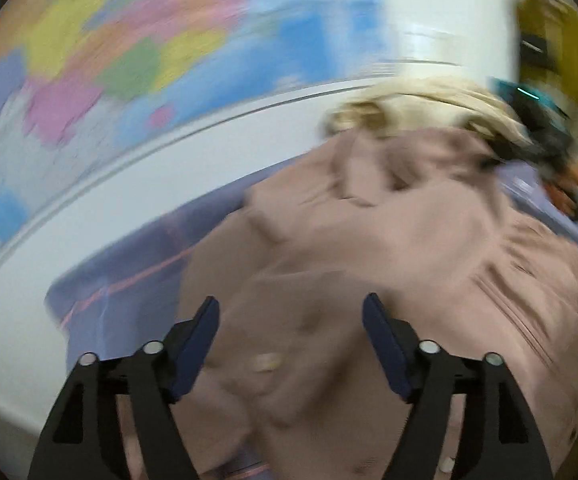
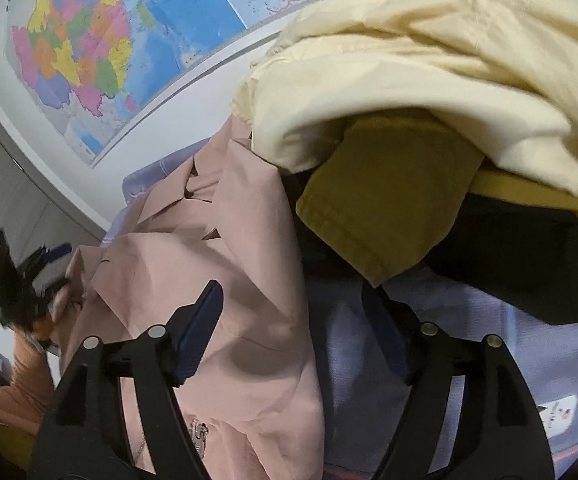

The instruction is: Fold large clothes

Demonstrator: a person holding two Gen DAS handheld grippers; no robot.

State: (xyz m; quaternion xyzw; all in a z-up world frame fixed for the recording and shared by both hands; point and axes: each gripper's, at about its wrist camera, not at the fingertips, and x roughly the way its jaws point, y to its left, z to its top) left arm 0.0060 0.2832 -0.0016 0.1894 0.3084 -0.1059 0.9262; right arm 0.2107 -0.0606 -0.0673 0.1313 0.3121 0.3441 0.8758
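A large dusty-pink garment (image 1: 389, 248) lies crumpled on a lavender bedsheet (image 1: 129, 264); the left wrist view is motion-blurred. My left gripper (image 1: 291, 310) is open just above the pink cloth, holding nothing. In the right wrist view the same pink garment (image 2: 193, 264), with collar and zipper, lies at left. My right gripper (image 2: 293, 296) is open over the garment's right edge and the lavender sheet (image 2: 469, 320). The left gripper (image 2: 21, 276) shows blurred at the far left of that view.
A pile of other clothes sits at the far side: a cream garment (image 2: 429, 72), an olive-yellow one (image 2: 377, 200) and something black (image 2: 529, 248). A colourful wall map (image 2: 109, 40) hangs on the white wall behind the bed.
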